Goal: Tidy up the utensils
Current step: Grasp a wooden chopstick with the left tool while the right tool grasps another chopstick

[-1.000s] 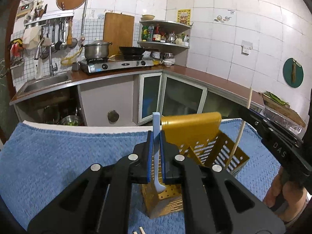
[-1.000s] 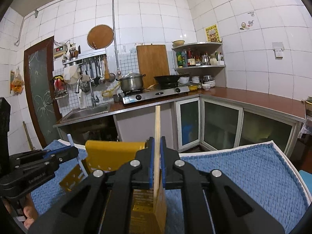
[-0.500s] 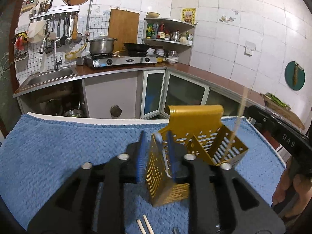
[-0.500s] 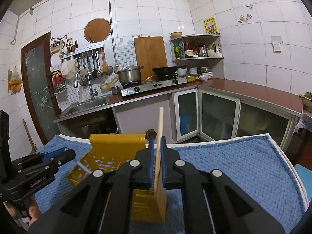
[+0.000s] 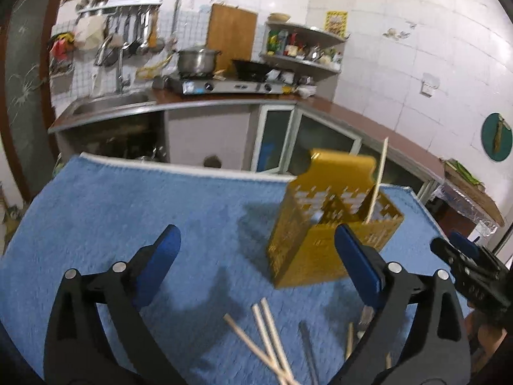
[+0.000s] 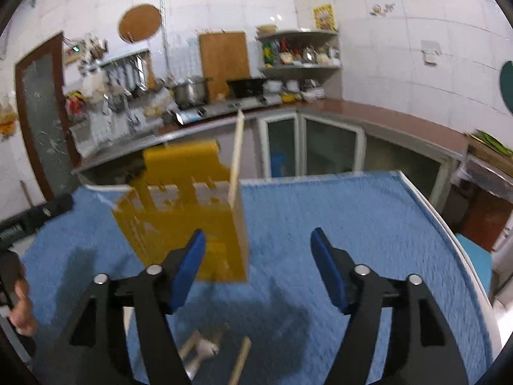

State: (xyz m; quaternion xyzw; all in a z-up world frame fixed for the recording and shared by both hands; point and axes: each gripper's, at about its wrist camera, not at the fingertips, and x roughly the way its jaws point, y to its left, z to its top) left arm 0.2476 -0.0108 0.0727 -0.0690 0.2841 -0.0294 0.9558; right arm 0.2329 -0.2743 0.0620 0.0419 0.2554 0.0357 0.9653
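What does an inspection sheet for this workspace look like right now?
Surface: blue towel covers the table.
Job's things: yellow perforated utensil holder stands upright; one chopstick leans inside it; loose chopsticks lie on the towel nearer the camera.
Clutter: metal utensils beside the loose chopsticks; type unclear.
Grippers: left gripper open, empty; right gripper open, empty.
Cables: nothing seen.
Surroundings: kitchen counter with steel pot on a stove, sink, cutting board.

You get bright, even indoor light; motion blur smears both fisheye views, walls bow at the edges, and soft shadows fall on the blue cloth [image 5: 112, 211].
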